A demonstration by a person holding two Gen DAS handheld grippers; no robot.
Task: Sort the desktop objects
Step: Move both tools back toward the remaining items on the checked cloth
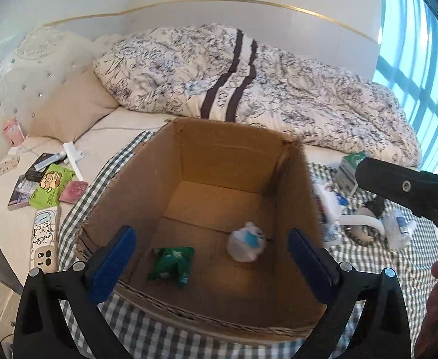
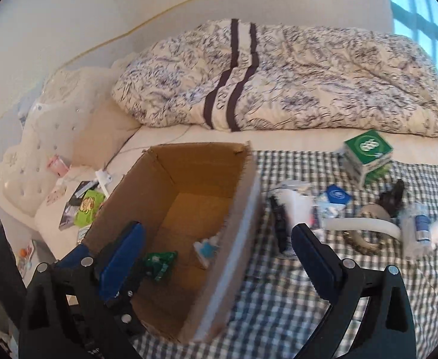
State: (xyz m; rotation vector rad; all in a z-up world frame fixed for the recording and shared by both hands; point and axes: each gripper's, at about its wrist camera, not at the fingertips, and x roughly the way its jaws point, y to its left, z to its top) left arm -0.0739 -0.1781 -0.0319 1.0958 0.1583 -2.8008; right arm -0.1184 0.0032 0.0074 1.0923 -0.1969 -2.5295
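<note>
Left wrist view puts my left gripper point(image 1: 213, 266) over the near rim of the cardboard box point(image 1: 147, 179), jaws spread wide and holding nothing. The box sits on a checked cloth point(image 1: 189, 341) laid on the bed point(image 1: 123, 125). Inside I count two things already sorted: one crumpled green packet point(image 1: 172, 261) and one white-and-blue wrapped bundle point(image 1: 247, 240), both lying on the box floor, apart from each other.

In the right wrist view my right gripper point(image 2: 219, 266) is also released and empty, straddling the box's right wall. The unsorted pile lies on the cloth to the right of the box: one green-and-white carton point(image 2: 367, 154), one blue sachet point(image 2: 337, 196), one small clear bottle point(image 2: 419, 229), one white curved band point(image 2: 365, 226), plus a dark item and some white packaging too blurred for me to name.

I judge the step in hand is fetching the next piece. I would swing the right gripper away from the box wall first, come down over the carton squarely across its flat sides, and close only once both pads bracket it, since the soft bedding beneath will give under pressure.
</note>
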